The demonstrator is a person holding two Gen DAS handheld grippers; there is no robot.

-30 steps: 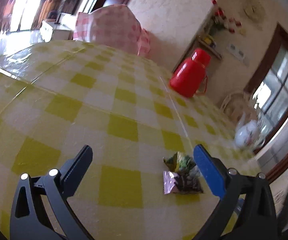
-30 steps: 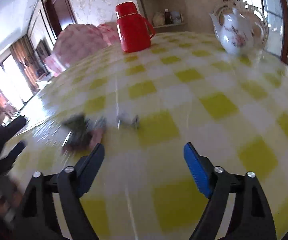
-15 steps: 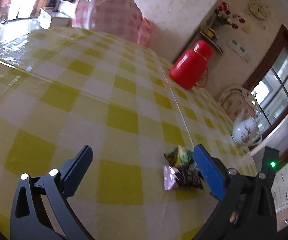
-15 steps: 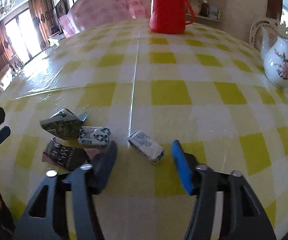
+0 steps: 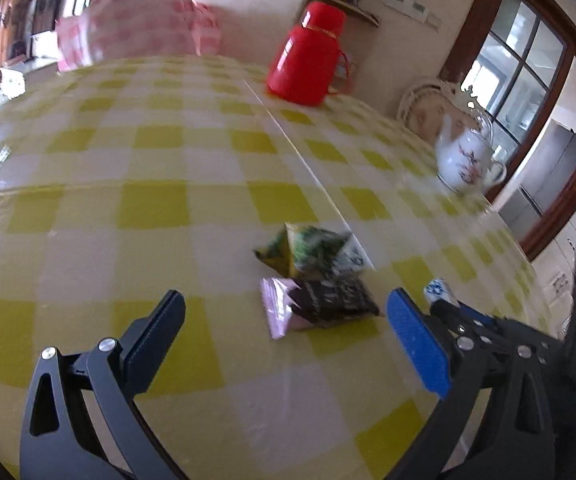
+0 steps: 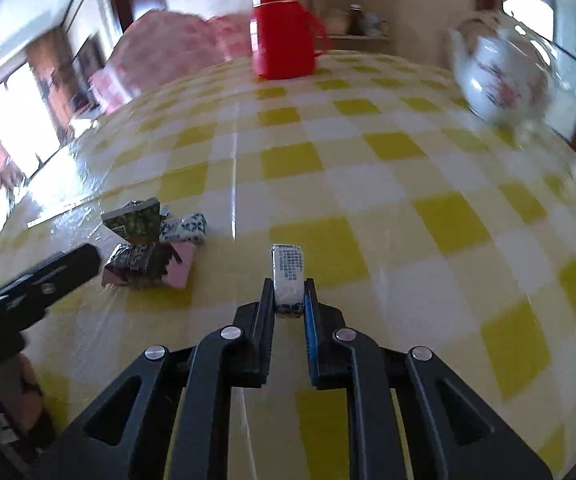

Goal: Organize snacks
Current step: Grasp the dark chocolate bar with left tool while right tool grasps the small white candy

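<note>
Right claw (image 6: 288, 294) clenched on white candy (image 6: 287, 276); snack pile (image 6: 148, 248) beside; left claw (image 5: 286, 322) agape.

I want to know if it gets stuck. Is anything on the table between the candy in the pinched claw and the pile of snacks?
Nothing visible. The right gripper is shut on the candy; only bare tablecloth lies between it and the snack pile.

Blurred teapot (image 6: 499, 76), candy's (image 6: 288, 276) clamped end hidden
</note>
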